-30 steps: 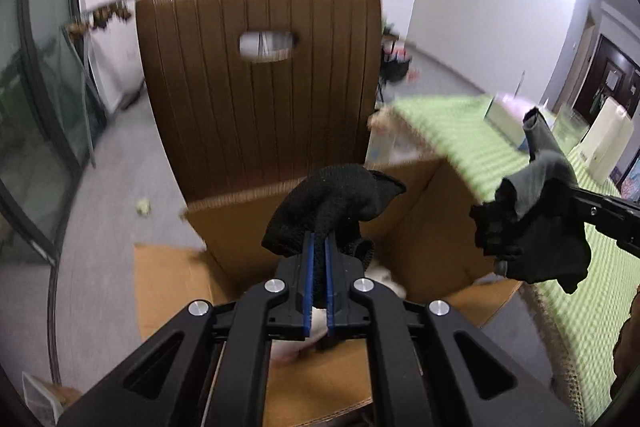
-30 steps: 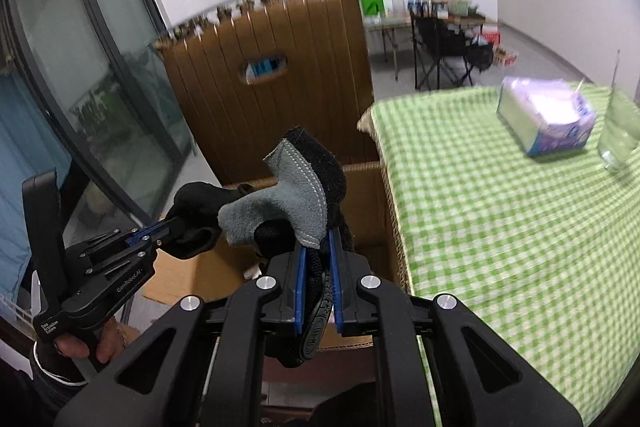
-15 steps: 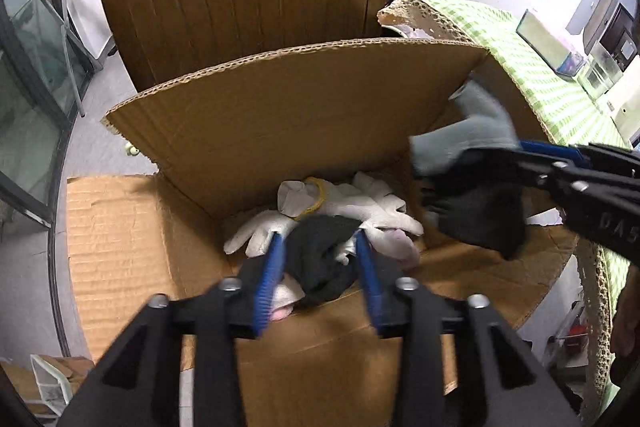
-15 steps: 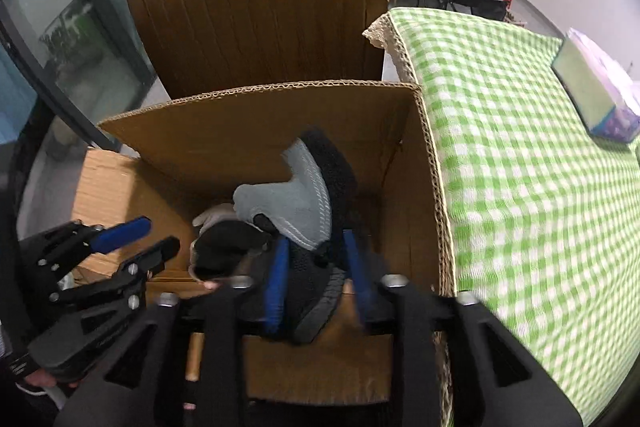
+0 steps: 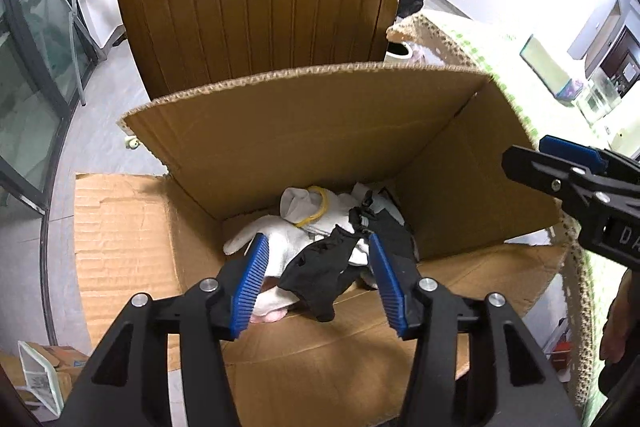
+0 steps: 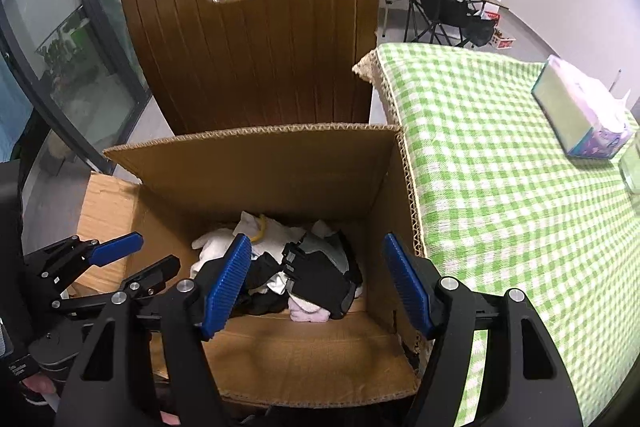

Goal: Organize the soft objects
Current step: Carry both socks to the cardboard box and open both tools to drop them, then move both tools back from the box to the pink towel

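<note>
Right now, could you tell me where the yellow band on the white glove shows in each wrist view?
Left wrist: the yellow band lies centre frame, at the back of the cardboard box.
Right wrist: it peeks out left of centre, low by the back wall.
Shared landmark: the brown chair back behind the box.

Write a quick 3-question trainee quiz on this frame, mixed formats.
1. True or false: the left tongs are shut on a black glove.
2. Multiple choice. The yellow band lies: A) on the green checked tablecloth; B) on the white gloves in the cardboard box; C) on the brown chair.
3. Fill in: the right tongs are ____ above the box.

Key: 1 false, both tongs are open and the glove lies in the box. 2 B. 3 open.
</note>
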